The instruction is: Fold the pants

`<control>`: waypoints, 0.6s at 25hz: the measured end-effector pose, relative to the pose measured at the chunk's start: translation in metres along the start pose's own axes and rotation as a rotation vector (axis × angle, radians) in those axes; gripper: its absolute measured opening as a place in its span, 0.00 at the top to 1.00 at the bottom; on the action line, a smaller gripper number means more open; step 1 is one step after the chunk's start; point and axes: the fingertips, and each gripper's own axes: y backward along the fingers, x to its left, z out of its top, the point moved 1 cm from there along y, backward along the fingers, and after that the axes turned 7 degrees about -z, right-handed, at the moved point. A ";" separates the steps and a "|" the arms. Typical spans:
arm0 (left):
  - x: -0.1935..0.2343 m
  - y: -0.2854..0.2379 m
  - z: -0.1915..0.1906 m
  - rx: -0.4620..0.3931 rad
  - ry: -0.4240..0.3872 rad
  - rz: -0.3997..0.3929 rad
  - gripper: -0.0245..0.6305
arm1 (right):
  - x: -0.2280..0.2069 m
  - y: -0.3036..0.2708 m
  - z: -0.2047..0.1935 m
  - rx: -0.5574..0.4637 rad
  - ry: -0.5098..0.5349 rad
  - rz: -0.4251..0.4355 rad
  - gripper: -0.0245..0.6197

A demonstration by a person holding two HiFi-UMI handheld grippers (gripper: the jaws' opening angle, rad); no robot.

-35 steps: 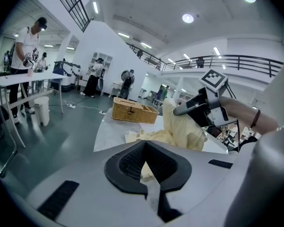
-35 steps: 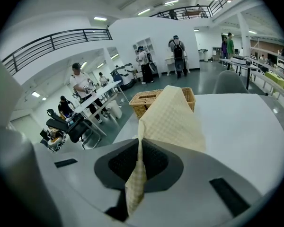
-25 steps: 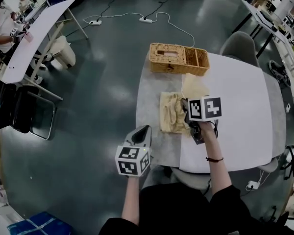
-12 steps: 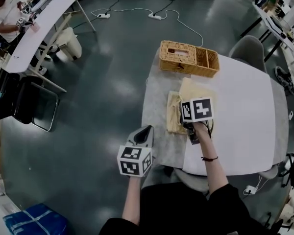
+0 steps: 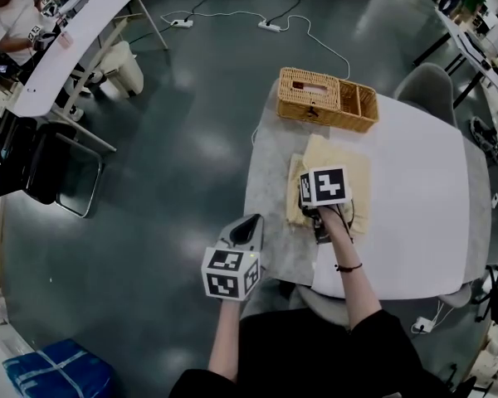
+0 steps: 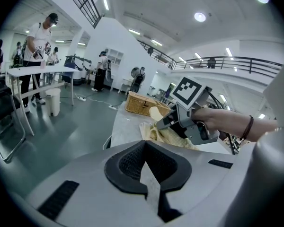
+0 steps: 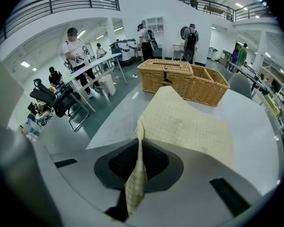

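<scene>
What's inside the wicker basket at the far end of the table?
The wicker basket has open compartments on the right; nothing shows in them. Its left part sits under a slotted wicker lid, so its contents are hidden.

Bright overhead lighting, strong fisheye distortion.

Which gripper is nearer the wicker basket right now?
Right. The right gripper is over the table, jaws shut on the pants just short of the wicker basket. The left gripper hangs by the table's near left edge, farther back.
</scene>
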 end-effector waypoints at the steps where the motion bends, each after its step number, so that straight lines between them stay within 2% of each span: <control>1: 0.000 0.000 0.000 -0.001 0.001 0.000 0.95 | 0.001 -0.001 0.000 -0.001 0.003 -0.011 0.92; 5: 0.001 0.001 0.001 -0.005 0.003 0.000 0.95 | 0.003 -0.003 0.000 -0.009 0.005 -0.038 0.92; 9: 0.000 0.001 0.001 -0.007 0.005 0.000 0.95 | 0.015 -0.003 0.002 -0.037 -0.016 0.019 0.92; 15: 0.001 0.002 0.002 -0.011 0.003 -0.003 0.95 | 0.008 -0.002 0.000 -0.036 0.013 -0.055 0.91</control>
